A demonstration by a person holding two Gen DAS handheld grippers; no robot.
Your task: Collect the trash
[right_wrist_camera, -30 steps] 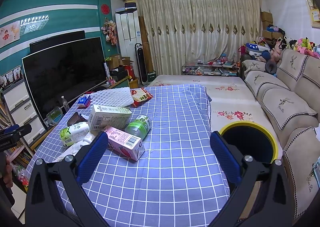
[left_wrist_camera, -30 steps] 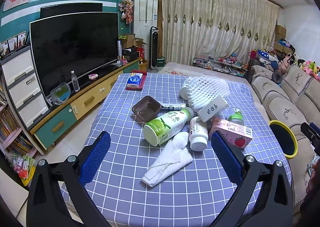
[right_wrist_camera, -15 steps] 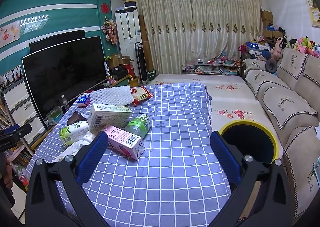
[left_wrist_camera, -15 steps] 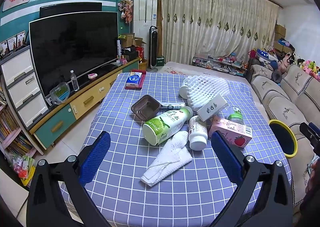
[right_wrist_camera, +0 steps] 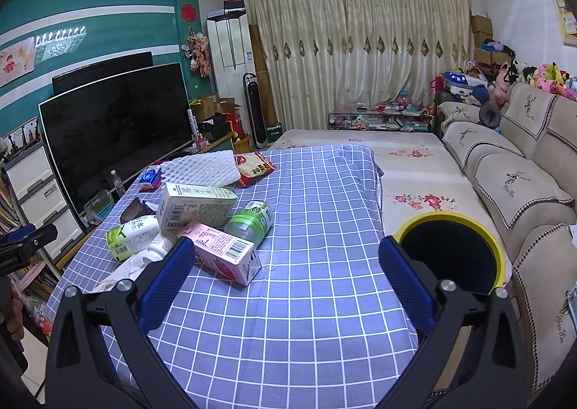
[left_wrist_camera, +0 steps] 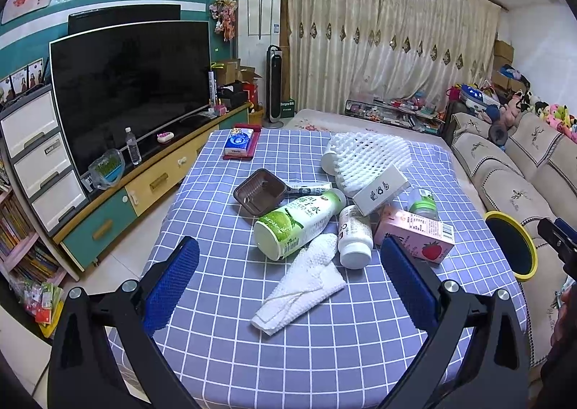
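Observation:
Trash lies in a pile on the blue checked tablecloth (left_wrist_camera: 223,337): a crumpled white napkin (left_wrist_camera: 303,283), a green-and-white bottle (left_wrist_camera: 299,225) on its side, a white pill bottle (left_wrist_camera: 355,236), a pink strawberry carton (left_wrist_camera: 414,236), a white box (left_wrist_camera: 380,189), white foam netting (left_wrist_camera: 368,156) and a brown tray (left_wrist_camera: 261,191). My left gripper (left_wrist_camera: 288,283) is open above the napkin, holding nothing. My right gripper (right_wrist_camera: 285,279) is open and empty, the pink carton (right_wrist_camera: 223,252) by its left finger. A yellow-rimmed black bin (right_wrist_camera: 450,254) stands right of the table.
A large TV (left_wrist_camera: 130,84) on a cabinet stands left of the table. A sofa (right_wrist_camera: 523,192) runs along the right, the bin (left_wrist_camera: 512,247) beside it. A red snack packet (right_wrist_camera: 254,167) and a blue tissue pack (left_wrist_camera: 238,144) lie at the table's far end.
The left gripper has edged slightly forward toward the pile. The right gripper has barely moved. Both stay open.

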